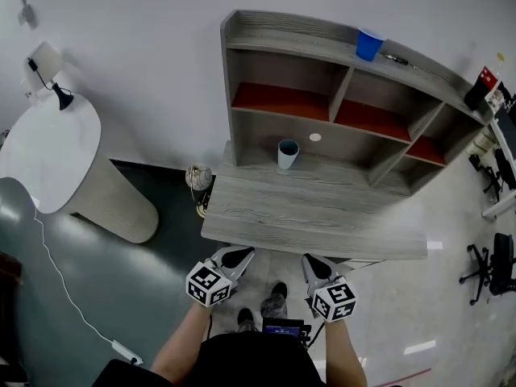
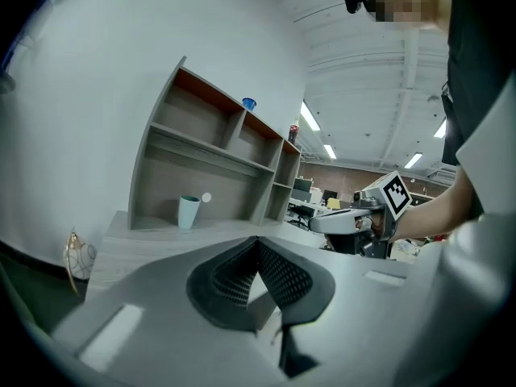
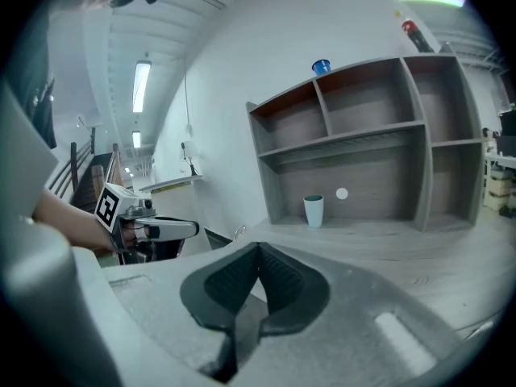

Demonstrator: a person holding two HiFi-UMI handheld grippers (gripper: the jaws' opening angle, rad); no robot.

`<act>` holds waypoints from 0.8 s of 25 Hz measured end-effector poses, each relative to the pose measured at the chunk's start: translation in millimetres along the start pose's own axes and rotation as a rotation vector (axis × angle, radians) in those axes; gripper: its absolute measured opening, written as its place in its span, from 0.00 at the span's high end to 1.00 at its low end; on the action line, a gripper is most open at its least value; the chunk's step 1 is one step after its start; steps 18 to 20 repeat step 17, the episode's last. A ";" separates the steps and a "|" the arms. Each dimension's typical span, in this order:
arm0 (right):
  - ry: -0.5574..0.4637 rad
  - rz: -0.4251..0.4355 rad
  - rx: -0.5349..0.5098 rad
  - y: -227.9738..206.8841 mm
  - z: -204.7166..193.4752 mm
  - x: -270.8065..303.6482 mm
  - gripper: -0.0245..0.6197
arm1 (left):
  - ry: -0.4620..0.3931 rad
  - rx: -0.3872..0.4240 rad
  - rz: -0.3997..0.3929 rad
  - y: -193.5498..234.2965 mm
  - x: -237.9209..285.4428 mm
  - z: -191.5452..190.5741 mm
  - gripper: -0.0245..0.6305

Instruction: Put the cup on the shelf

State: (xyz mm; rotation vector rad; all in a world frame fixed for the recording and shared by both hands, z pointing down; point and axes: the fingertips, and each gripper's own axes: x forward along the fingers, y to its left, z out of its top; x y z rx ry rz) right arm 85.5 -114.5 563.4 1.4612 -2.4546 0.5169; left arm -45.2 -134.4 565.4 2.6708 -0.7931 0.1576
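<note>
The cup [image 1: 288, 153] stands upright at the back of the worktop [image 1: 306, 208], under the lowest board of the shelf [image 1: 230, 79]. It is pale with a dark rim, and nothing touches it.

The shelf is big and grey, with red-brown boards inside its upper boxes. The worktop is grey wood and sticks out in front of the shelf. A round white table [image 1: 48, 147] stands well apart on the left, with a lamp [image 1: 48, 63] on it.

The left gripper [image 1: 235, 256] and the right gripper [image 1: 317, 266] are side by side at the near edge of the worktop, well apart from the cup. Both point at the shelf. Each one's fingers are clenched together with nothing between them.

A small blue cup [image 1: 369, 44] sits on top of the shelf.
</note>
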 end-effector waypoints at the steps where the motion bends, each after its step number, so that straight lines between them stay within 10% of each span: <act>1: 0.000 -0.004 0.000 3.8 -2.8 -3.3 0.97 | -0.004 -0.002 -0.007 -2.9 -2.4 -1.3 0.96; 20: -0.028 -0.048 0.001 29.5 -16.3 -36.6 0.97 | 0.027 0.037 -0.044 -30.5 -20.1 -18.6 0.96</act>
